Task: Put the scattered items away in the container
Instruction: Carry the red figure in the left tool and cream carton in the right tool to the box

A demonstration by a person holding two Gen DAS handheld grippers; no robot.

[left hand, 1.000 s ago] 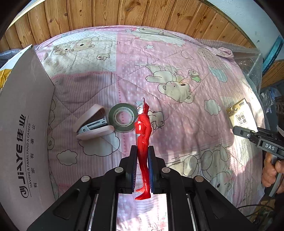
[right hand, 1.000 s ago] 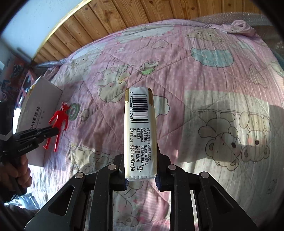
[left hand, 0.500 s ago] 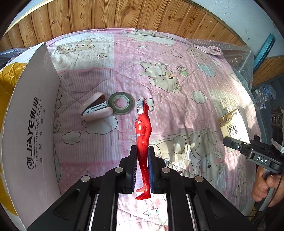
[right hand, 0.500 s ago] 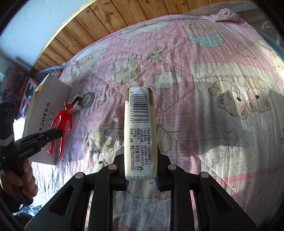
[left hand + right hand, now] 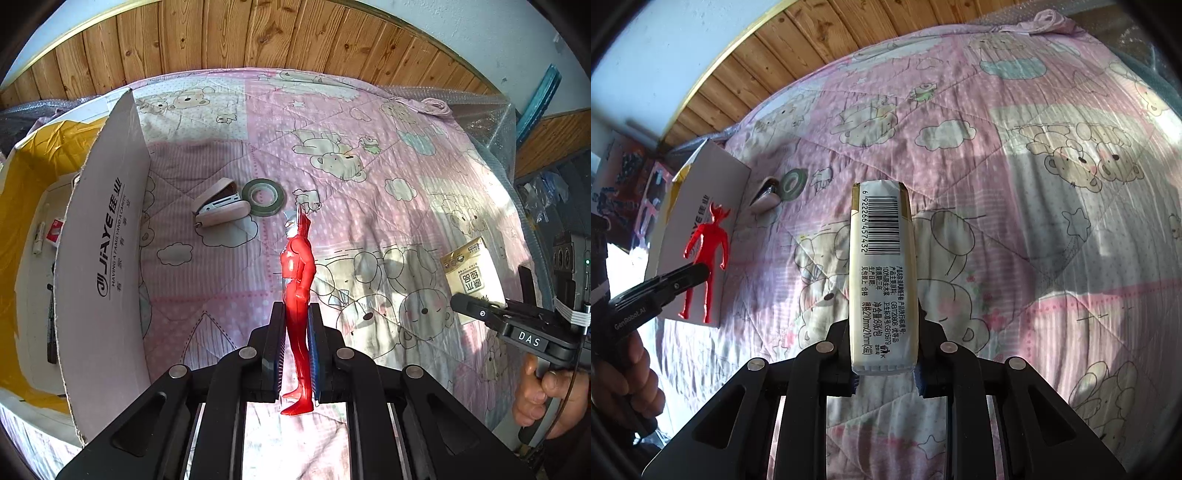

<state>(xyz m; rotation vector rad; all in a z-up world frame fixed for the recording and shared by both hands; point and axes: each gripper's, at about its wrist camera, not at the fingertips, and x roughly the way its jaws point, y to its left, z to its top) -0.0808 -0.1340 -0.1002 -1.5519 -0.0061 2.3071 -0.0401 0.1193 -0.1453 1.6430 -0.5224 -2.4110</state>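
My left gripper is shut on the legs of a red toy figure, held upright above the pink quilt. In the right wrist view the same figure hangs in front of the white cardboard box. My right gripper is shut on a cream tissue pack with a barcode, also seen at the right in the left wrist view as the pack. The box stands open at the left, with small items inside. A pink stapler and a green tape roll lie on the quilt.
A pink bear-print quilt covers the bed. Wood panelling runs behind it. Bubble wrap edges the far right side. A person's hand holds the right gripper's handle; another hand holds the left one.
Both grippers have pulled back and risen with their loads. The box's open inside has come into the left wrist view, and the figure now hangs closer to the box.
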